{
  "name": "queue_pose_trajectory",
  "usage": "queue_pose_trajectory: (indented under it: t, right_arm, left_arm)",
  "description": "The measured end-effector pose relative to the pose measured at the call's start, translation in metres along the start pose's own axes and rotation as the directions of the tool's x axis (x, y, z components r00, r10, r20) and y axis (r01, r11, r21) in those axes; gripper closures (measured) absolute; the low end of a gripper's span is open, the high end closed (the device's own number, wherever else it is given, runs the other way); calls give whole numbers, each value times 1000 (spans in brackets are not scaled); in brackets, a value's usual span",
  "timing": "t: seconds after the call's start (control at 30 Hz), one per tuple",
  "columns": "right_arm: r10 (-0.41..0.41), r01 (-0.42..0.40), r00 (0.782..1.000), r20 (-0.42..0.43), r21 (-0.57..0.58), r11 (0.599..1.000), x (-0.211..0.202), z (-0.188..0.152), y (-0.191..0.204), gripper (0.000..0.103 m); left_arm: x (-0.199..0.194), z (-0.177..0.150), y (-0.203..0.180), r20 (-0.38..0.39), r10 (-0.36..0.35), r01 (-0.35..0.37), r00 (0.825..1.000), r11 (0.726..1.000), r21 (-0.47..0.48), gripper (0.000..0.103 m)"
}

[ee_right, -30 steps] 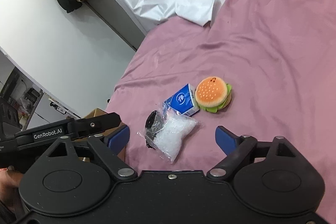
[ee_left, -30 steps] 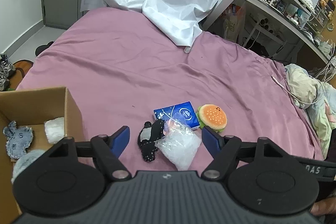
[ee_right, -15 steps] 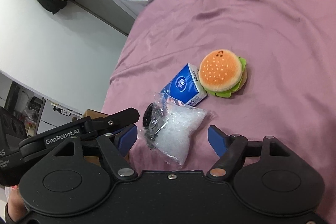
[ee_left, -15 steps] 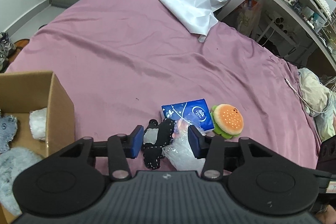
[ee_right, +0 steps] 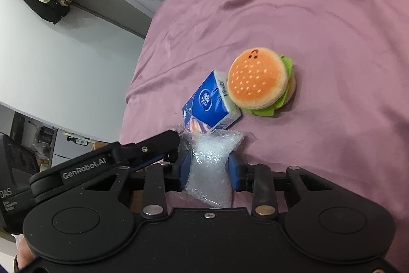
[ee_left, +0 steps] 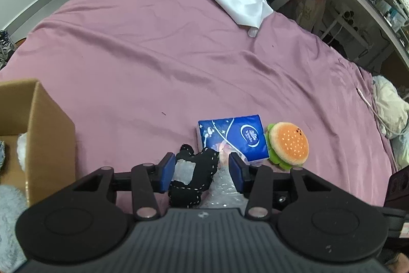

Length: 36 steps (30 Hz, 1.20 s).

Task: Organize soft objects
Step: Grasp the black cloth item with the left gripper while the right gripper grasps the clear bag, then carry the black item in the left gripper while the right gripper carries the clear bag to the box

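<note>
The left gripper clamps the black plush. The right gripper clenches the plastic bag alongside. Overlapping, they might snag when lifted.

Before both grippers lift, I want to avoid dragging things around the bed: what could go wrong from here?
1. The left gripper straddles the black felt toy and the clear plastic bag, which the right gripper squeezes; lifting apart might tug them.
2. The bag lies against the blue tissue pack, which may shift into the burger plush.
</note>
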State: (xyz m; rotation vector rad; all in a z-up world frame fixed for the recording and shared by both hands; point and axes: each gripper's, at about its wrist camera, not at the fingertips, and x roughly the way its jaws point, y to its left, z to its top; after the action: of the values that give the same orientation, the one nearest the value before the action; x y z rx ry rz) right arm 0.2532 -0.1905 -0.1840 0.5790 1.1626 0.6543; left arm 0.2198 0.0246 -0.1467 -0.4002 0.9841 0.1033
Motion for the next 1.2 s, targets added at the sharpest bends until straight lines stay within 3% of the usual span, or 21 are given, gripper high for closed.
queue_pose_trajectory:
  t: [0.4, 0.47, 0.57, 1.2]
  right_arm:
    - [-100, 101, 991, 88, -12, 995, -28, 1, -3, 74]
    - [-104, 106, 990, 93, -11, 994, -32, -1, -3, 74]
    - [-99, 101, 990, 99, -15, 995, -37, -2, 0, 74]
    - [-34, 61, 984, 177, -148, 987, -63, -10, 53, 74]
  left_arm:
    - [18, -15, 0, -82, 38, -39, 996, 999, -13, 58]
    - [16, -16, -2, -68, 34, -35, 997, 999, -11, 67]
    - [9, -15, -4, -55, 12, -13, 998, 1000, -16, 72]
    - [-67, -11, 6, 120, -45, 49, 992, 998, -26, 74]
